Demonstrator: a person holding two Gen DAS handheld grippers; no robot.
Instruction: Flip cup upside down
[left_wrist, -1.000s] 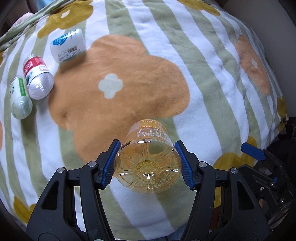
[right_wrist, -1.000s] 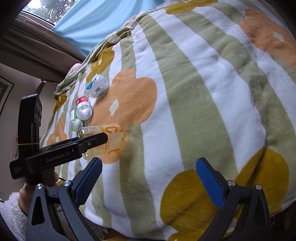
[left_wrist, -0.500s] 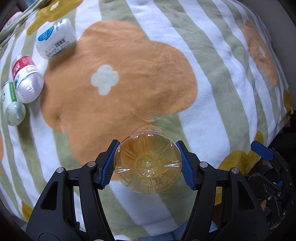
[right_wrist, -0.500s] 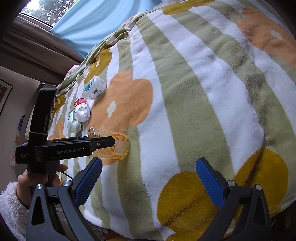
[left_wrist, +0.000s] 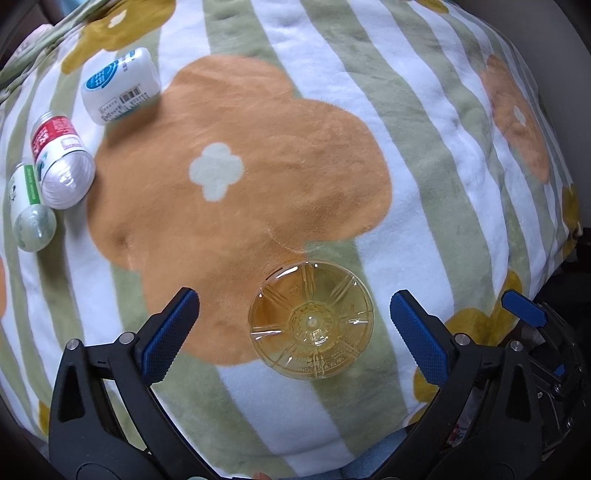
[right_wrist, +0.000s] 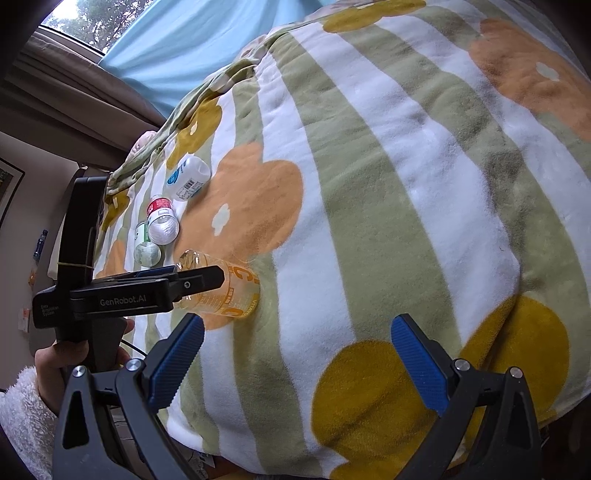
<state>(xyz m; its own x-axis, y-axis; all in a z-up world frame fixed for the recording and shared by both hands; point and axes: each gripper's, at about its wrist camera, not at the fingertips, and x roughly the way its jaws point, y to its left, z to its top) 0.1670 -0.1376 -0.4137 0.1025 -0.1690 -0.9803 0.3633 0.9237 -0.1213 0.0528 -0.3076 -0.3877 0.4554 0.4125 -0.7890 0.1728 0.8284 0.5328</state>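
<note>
The cup is clear yellowish plastic with orange print. It stands upside down on the striped flower blanket, its ribbed base facing my left wrist camera. My left gripper is open, with a blue pad on each side of the cup and a clear gap to it. The cup also shows in the right wrist view, mouth against the blanket, partly behind the left gripper. My right gripper is open and empty, apart from the cup over the blanket's near edge.
A white bottle with a blue logo, a red-labelled clear cup and a green-labelled bottle lie on their sides at the blanket's left. The blanket drops off at the near and right edges. A blue curtain hangs behind.
The left gripper tipped the cup until its mouth met the blanket, then opened and let go. The cup now stands free. The right gripper stayed open and almost still.
</note>
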